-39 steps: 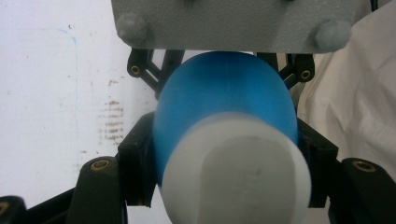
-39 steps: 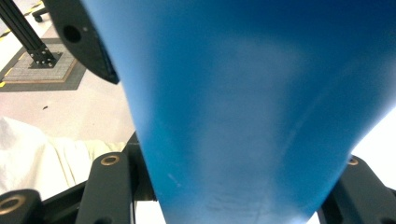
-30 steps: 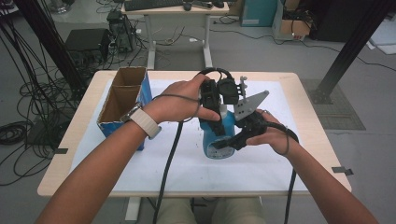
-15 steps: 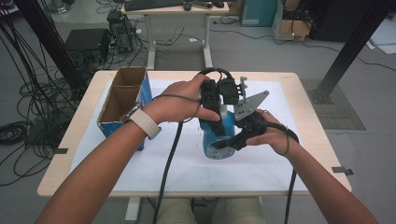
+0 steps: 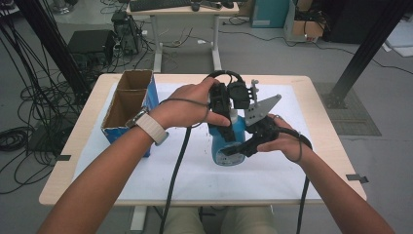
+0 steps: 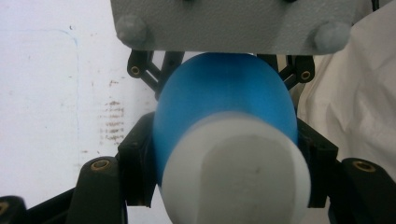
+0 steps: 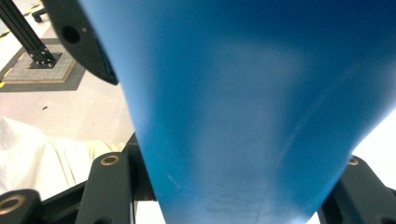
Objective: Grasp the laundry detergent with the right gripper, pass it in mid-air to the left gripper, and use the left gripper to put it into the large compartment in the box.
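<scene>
Nearest the person, the right gripper is clamped across the base end of the blue bottle, which is held tilted above the middle of the white table, its bottom toward the near edge. Just beyond, the left gripper has its jaws pressed on the bottle's shoulder below the white cap. The smooth plastic looks slippery and slightly squeezable (probably light), so the wide body is the safer hold. Far left stands an open cardboard box.
</scene>
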Demonstrator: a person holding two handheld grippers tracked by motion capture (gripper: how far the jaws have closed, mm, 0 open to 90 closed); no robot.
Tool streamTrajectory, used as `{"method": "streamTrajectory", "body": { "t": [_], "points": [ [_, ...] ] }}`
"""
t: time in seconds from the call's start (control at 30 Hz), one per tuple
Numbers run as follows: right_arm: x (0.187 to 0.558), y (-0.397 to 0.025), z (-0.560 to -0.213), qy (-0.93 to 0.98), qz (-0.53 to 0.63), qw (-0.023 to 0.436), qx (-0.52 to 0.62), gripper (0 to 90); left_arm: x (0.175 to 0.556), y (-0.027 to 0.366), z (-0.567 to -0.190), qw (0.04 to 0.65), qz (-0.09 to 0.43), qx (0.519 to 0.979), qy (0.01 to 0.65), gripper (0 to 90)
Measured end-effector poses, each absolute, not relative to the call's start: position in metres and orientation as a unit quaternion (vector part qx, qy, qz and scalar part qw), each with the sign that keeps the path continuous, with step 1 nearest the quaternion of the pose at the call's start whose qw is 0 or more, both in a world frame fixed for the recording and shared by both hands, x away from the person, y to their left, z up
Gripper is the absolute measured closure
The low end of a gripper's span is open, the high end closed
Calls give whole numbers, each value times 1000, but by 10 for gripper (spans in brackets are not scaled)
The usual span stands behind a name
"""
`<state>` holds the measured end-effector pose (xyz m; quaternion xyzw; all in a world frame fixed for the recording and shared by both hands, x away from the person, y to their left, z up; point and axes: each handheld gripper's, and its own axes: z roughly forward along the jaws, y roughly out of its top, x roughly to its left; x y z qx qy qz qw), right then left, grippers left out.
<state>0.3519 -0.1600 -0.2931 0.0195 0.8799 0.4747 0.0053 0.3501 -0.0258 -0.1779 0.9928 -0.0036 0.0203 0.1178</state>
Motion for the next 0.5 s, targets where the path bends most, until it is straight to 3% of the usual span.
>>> {"method": "streamTrajectory", "body": {
  "t": [0.5],
  "points": [
    [352, -161, -293, 877, 479, 4, 20, 427, 352, -26, -177, 113, 19, 993, -6, 374]
  ]
}}
